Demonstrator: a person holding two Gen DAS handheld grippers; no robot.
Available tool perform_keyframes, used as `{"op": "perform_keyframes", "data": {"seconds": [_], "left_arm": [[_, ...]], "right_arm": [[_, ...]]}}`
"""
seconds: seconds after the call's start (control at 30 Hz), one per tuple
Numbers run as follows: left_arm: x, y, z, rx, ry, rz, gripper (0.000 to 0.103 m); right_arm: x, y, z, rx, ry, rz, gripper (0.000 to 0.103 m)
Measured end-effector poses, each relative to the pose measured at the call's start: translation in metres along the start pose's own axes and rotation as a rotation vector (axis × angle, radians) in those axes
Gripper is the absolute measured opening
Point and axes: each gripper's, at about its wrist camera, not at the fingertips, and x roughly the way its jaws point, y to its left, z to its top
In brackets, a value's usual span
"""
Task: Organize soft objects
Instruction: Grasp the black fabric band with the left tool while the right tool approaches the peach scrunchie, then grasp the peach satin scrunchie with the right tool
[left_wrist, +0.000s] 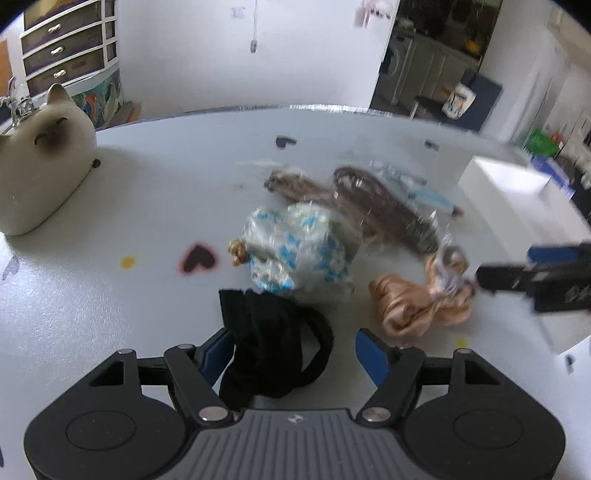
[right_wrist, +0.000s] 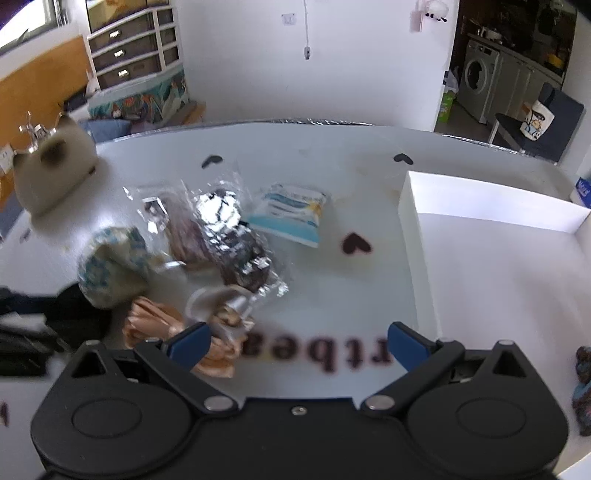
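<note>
A pile of soft items lies on the white table (left_wrist: 110, 206). My left gripper (left_wrist: 295, 350) is open, with a black fabric band (left_wrist: 273, 339) lying between its fingers. Beyond it lie a blue-and-white wrapped bundle (left_wrist: 295, 251), a peach satin scrunchie (left_wrist: 417, 306) and brown items in clear wrap (left_wrist: 384, 210). My right gripper (right_wrist: 299, 343) is open and empty; its left finger is beside the peach scrunchie (right_wrist: 155, 321). The right gripper also shows at the right edge of the left wrist view (left_wrist: 491, 280). A blue-and-white packet (right_wrist: 291, 214) lies further back.
A white open box (right_wrist: 498, 258) stands at the right of the table. A cat-shaped plush (left_wrist: 37, 162) sits at the far left. Heart stickers (right_wrist: 354, 243) and printed letters mark the table. A dark patterned item (right_wrist: 583, 391) lies at the right edge.
</note>
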Motion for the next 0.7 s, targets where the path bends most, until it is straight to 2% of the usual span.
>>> {"op": "perform_keyframes", "data": {"seconds": [0.07, 0.13, 0.23, 0.3, 0.5, 0.7], "left_arm": [[0.005, -0.001, -0.003, -0.006, 0.007, 0.015, 0.069], [0.004, 0.003, -0.004, -0.026, -0.001, 0.02, 0.06], [-0.001, 0.012, -0.005, -0.081, -0.015, 0.0, 0.044], [-0.003, 0.022, -0.006, -0.131, -0.014, -0.023, 0.027], [-0.012, 0.038, -0.014, -0.227, -0.02, -0.053, 0.025], [-0.021, 0.047, -0.022, -0.269, -0.023, -0.055, 0.025]], "right_arm": [[-0.002, 0.005, 0.003, 0.004, -0.002, 0.023, 0.103], [-0.003, 0.012, 0.006, 0.001, 0.0, 0.044, 0.103], [-0.005, 0.025, 0.006, -0.017, 0.007, 0.086, 0.103], [-0.003, 0.035, 0.004, -0.048, 0.013, 0.101, 0.103], [0.012, 0.058, 0.002, -0.101, 0.039, 0.123, 0.103], [0.032, 0.074, 0.003, -0.205, 0.017, 0.094, 0.103]]}}
